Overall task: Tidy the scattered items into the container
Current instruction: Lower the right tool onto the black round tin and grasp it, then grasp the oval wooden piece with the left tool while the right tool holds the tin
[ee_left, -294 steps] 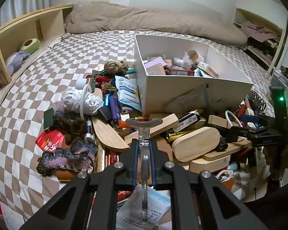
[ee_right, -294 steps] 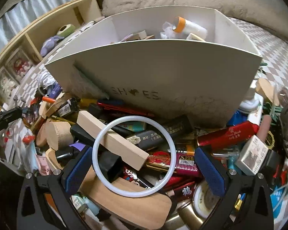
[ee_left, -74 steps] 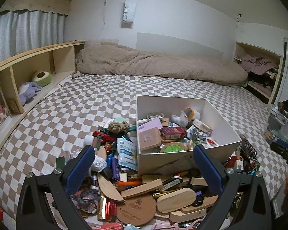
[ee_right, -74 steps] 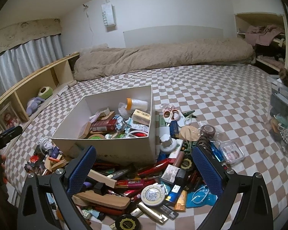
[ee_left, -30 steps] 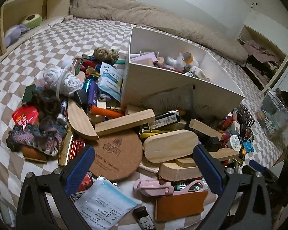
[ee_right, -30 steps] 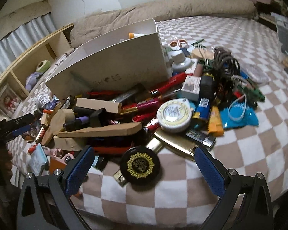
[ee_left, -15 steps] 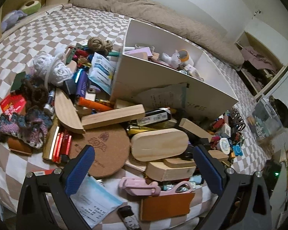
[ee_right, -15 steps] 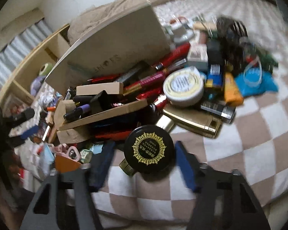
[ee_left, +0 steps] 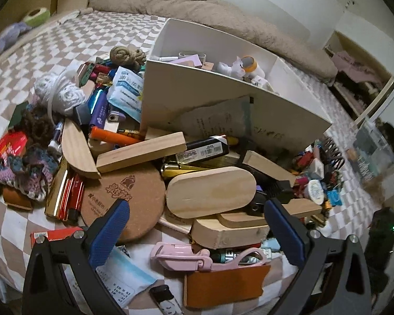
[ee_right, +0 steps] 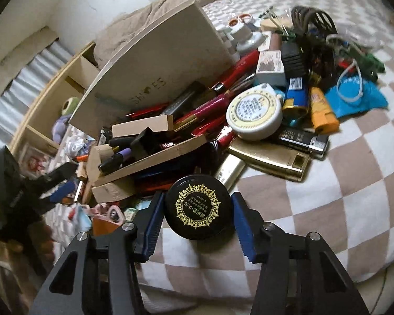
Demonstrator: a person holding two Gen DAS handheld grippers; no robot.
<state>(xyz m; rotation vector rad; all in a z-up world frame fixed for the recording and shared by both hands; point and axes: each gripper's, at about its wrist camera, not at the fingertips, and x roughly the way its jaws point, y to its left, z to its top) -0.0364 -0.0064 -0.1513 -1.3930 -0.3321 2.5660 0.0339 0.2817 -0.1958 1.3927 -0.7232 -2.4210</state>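
Since a second ago, our right claw [ee_right: 197, 219] has gone from wide open to clamped, and its blue pads are now pressing on both sides of the black tin [ee_right: 199, 208] with the gold pattern on its lid. We are holding that tin at the near edge of the clutter, just over the checked bed [ee_right: 354, 178], in front of the gold lighter [ee_right: 270, 159] and the round cream tin [ee_right: 253, 115]. Our left claw [ee_left: 197, 229] is hanging wide open and empty, having dropped a little closer to the pile, over the oval wood block [ee_left: 210, 191] and the cork mat [ee_left: 123, 194], with a pink curler [ee_left: 181, 257] just below it. Behind the heap, the white box [ee_left: 223, 94] is standing on the bed, already holding several items.
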